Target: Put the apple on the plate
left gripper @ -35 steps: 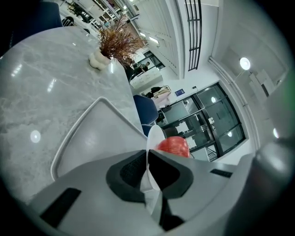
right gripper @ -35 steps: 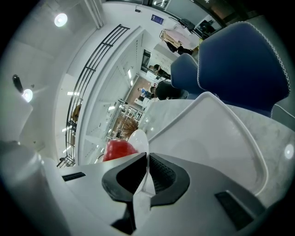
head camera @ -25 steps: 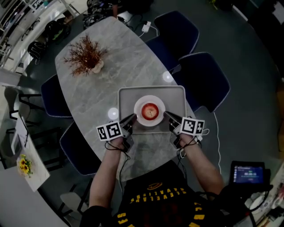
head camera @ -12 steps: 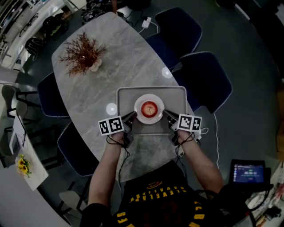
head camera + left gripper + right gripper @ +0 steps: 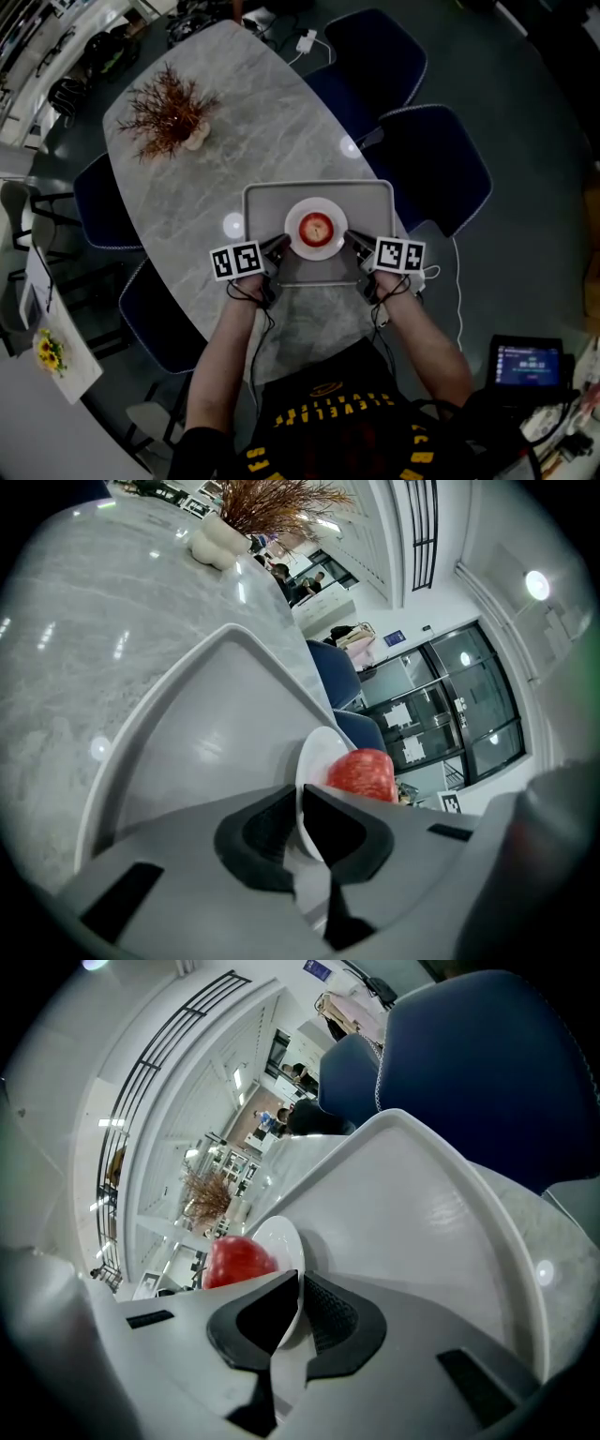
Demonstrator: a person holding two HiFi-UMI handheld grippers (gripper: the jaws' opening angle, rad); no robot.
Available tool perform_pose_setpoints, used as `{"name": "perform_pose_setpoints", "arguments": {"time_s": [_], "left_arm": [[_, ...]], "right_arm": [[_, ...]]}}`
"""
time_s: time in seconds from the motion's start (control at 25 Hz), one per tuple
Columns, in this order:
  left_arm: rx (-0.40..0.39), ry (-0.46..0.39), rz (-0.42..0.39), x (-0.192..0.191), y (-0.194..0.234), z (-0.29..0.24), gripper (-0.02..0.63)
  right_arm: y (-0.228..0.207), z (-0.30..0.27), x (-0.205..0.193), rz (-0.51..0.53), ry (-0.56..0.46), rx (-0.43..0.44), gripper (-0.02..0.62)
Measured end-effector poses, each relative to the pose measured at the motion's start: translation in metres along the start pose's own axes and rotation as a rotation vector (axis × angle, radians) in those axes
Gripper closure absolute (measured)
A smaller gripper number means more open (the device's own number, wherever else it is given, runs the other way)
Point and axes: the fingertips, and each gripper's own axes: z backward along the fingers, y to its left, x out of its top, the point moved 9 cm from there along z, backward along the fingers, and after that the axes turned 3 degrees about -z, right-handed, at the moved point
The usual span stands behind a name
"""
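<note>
Apple (image 5: 316, 228) sat at the centre of the white plate (image 5: 316, 205), and the plate rested on the grey tray (image 5: 267, 202) at the near end of the marble table (image 5: 244, 122). You held the left gripper (image 5: 279, 247) on the plate's left edge; the left gripper view showed its jaws pressed onto the thin rim, with the apple just beyond them. You held the right gripper (image 5: 354, 242) on the plate's right edge, and the right gripper view showed its jaws pinching the rim in the same way, with the apple on the far side. Neither gripper touched the apple. The tray's raised walls ran close around the plate on the near, left and right sides. A dried plant in a pale vase (image 5: 169, 114) stood on the far left of the table, well apart from the tray. Dark blue chairs flanked the table: one just to the right of the tray (image 5: 436, 164), another further off on the right (image 5: 375, 56), and two on the left (image 5: 108, 202). Cables and a white plug (image 5: 307, 42) lay at the table's far end. A small lit screen (image 5: 525, 366) sat on the floor at the near right.
</note>
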Motion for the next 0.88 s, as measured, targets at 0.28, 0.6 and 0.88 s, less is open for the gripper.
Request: {"name": "perform_pose_setpoints", "arguments": {"time_s": [0.28,0.6,0.88], "left_arm": [[0.005,0.013,0.009,-0.0008,0.0022,-0.002,0.586],[-0.002,0.009,0.019,-0.003,0.0012,-0.0016,0.586],[0.06,0.006,-0.072,-0.0022,-0.0019,-0.0014,0.569]], "right_arm": [[-0.0032,-0.0019,-0.0016,-0.012,0.009,-0.005,0.566],[-0.0032,0.0011,-0.0032,-0.017,0.006,-0.002,0.566],[0.003,0.0027,0.0004,0.104,-0.018,-0.088,0.565]]}}
